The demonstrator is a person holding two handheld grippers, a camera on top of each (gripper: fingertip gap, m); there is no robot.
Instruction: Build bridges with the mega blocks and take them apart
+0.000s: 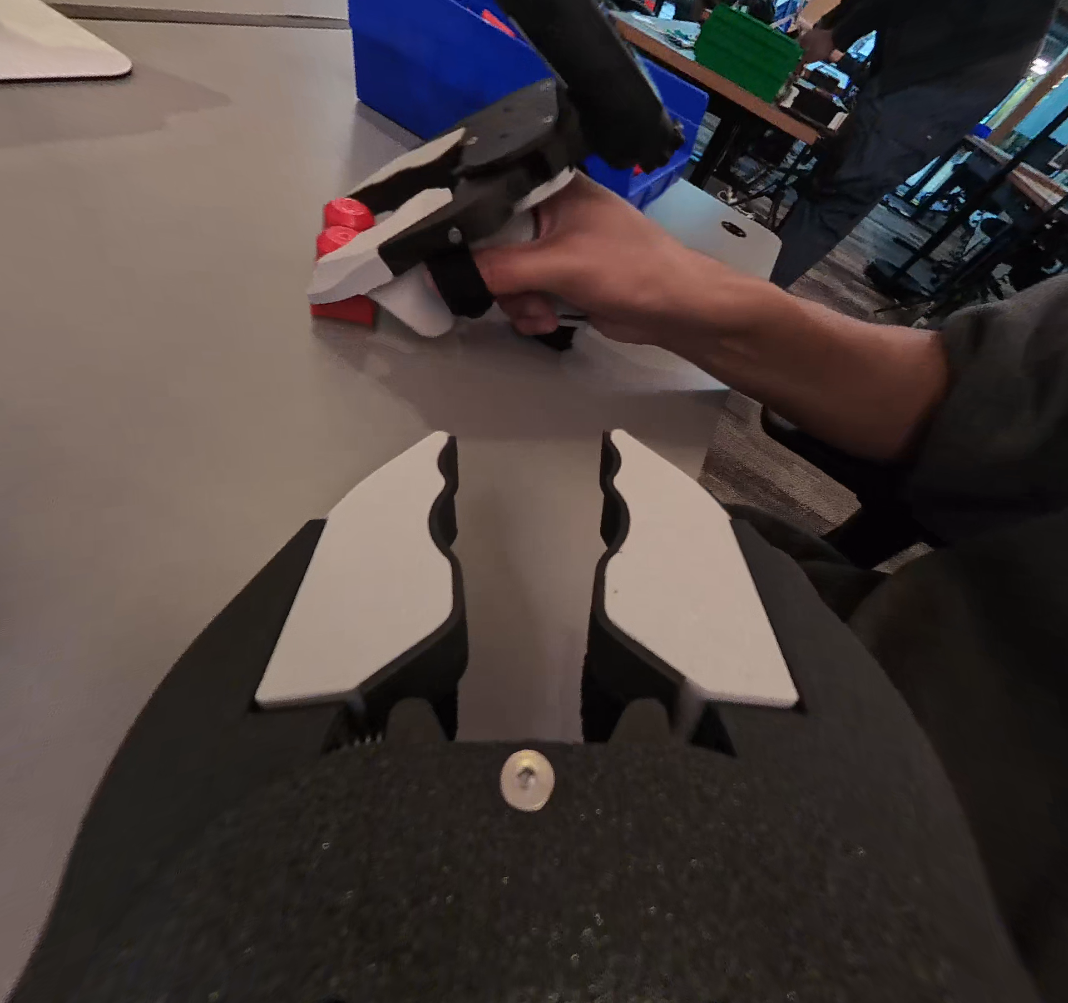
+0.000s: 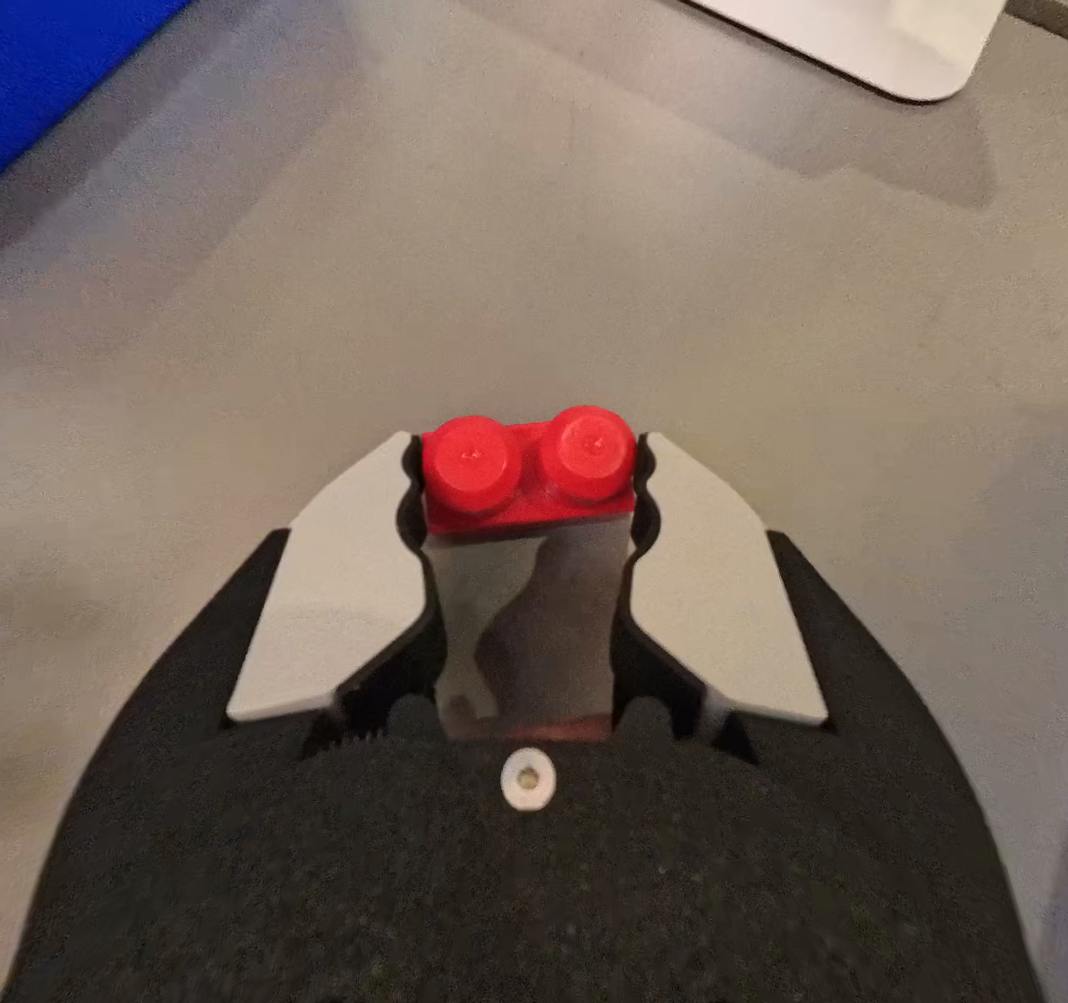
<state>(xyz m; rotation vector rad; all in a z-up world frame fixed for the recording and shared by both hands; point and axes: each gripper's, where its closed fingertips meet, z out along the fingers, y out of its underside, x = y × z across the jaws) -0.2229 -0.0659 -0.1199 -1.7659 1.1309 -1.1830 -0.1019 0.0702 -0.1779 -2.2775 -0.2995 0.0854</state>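
A red two-stud mega block [image 2: 529,475] sits between my right gripper's fingertips [image 2: 529,469], and the gripper is shut on it, low over the grey table [image 2: 520,258]. The left wrist view shows the same red block [image 1: 347,229] in the right gripper [image 1: 352,247], with its lower edge at the table top. A person's hand [image 1: 583,264] holds that gripper. My left gripper [image 1: 527,443] is open and empty, above the table's near edge, some way short of the block.
A blue bin [image 1: 439,50] stands on the table behind the right gripper, with red pieces inside; its corner shows in the right wrist view [image 2: 86,21]. A white flat base [image 2: 838,10] lies at the far side. A person stands at the right [image 1: 936,79].
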